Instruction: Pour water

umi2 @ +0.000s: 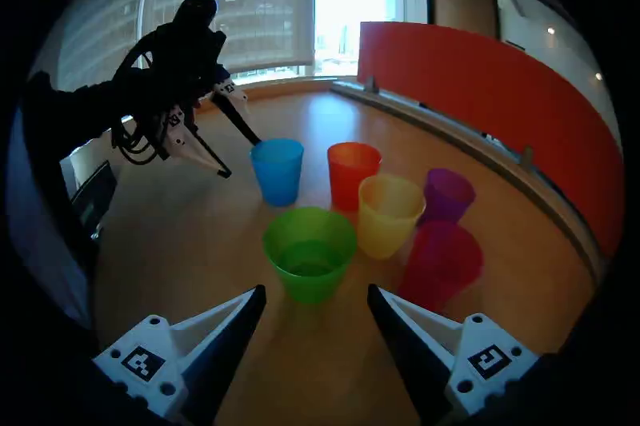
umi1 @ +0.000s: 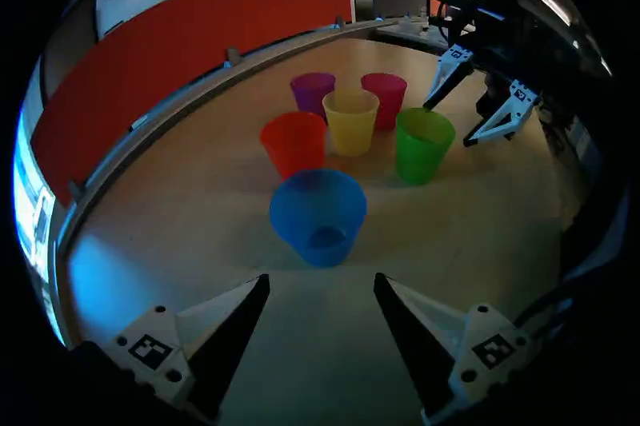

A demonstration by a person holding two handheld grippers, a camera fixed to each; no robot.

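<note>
Over the tabletop [umi1: 200, 210], your left gripper [umi1: 320, 276] spread apart facing the blue cup [umi1: 318, 216], your right gripper [umi2: 316, 288] spread apart facing the green cup [umi2: 310, 254].

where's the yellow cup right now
In the left gripper view the yellow cup stands mid-cluster, between the orange cup on its left and the green cup on its right, beyond the blue cup.

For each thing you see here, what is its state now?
Left claw: open, empty.
Right claw: open, empty.
Blue cup: upright, maybe some water inside.
Green cup: upright, maybe some water inside.
Orange cup: upright, contents unclear.
Yellow cup: upright, contents unclear.
Purple cup: upright, contents unclear.
Pink cup: upright, contents unclear.
</note>
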